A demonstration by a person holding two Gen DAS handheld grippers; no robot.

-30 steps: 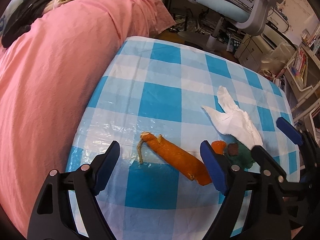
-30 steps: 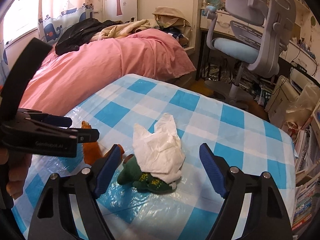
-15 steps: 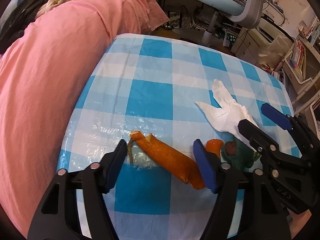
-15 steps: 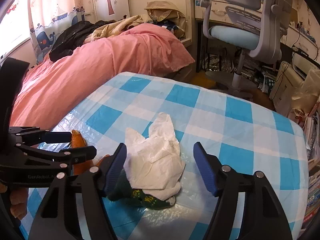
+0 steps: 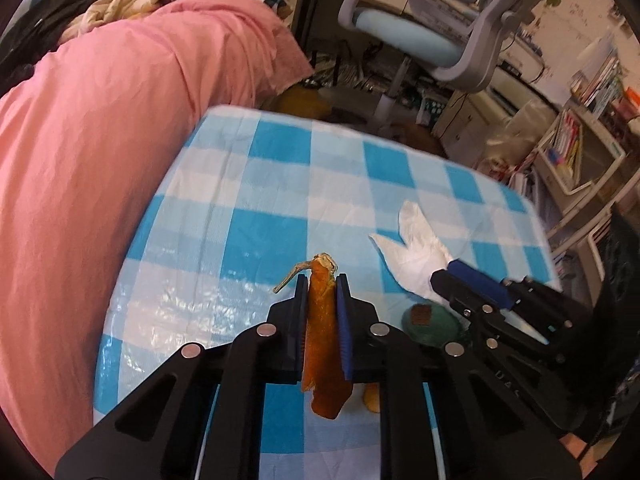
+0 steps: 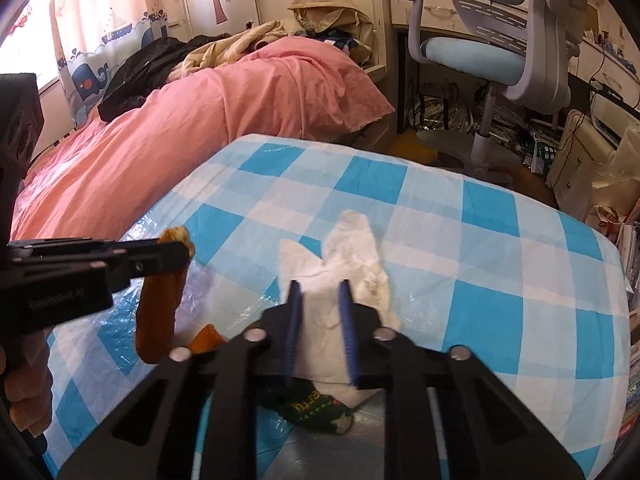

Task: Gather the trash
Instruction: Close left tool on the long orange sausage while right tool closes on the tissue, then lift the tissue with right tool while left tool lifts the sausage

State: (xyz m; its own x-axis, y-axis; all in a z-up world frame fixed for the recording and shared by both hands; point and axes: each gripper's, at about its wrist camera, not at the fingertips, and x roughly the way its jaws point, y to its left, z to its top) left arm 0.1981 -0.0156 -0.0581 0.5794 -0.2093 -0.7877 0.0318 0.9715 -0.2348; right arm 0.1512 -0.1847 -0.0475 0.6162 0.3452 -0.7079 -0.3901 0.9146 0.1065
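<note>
A long orange peel (image 5: 321, 320) with a dry stem stands between the blue pads of my left gripper (image 5: 322, 280), whose jaws are closing and pinch it. The peel (image 6: 160, 304) hangs from that gripper (image 6: 182, 254) over the checked tablecloth. My right gripper (image 6: 320, 286) has its jaws closing on a crumpled white tissue (image 6: 340, 256), gathered between the pads. The same right gripper (image 5: 448, 270) holds the tissue (image 5: 416, 244) by its near end. Under the tissue lies a dark green wrapper (image 6: 316, 404), with a small orange scrap (image 6: 206, 338) beside it.
The table (image 5: 280, 184) wears a blue and white checked plastic cloth. A pink bed (image 5: 100, 152) runs along its left edge. A grey and blue office chair (image 5: 420, 32) stands beyond the far edge, and cluttered shelves (image 5: 572, 152) line the right.
Both grippers went from wide open to nearly shut. The left one closed on the orange peel, which now stands upright between its pads. The right one closed on the white tissue.
</note>
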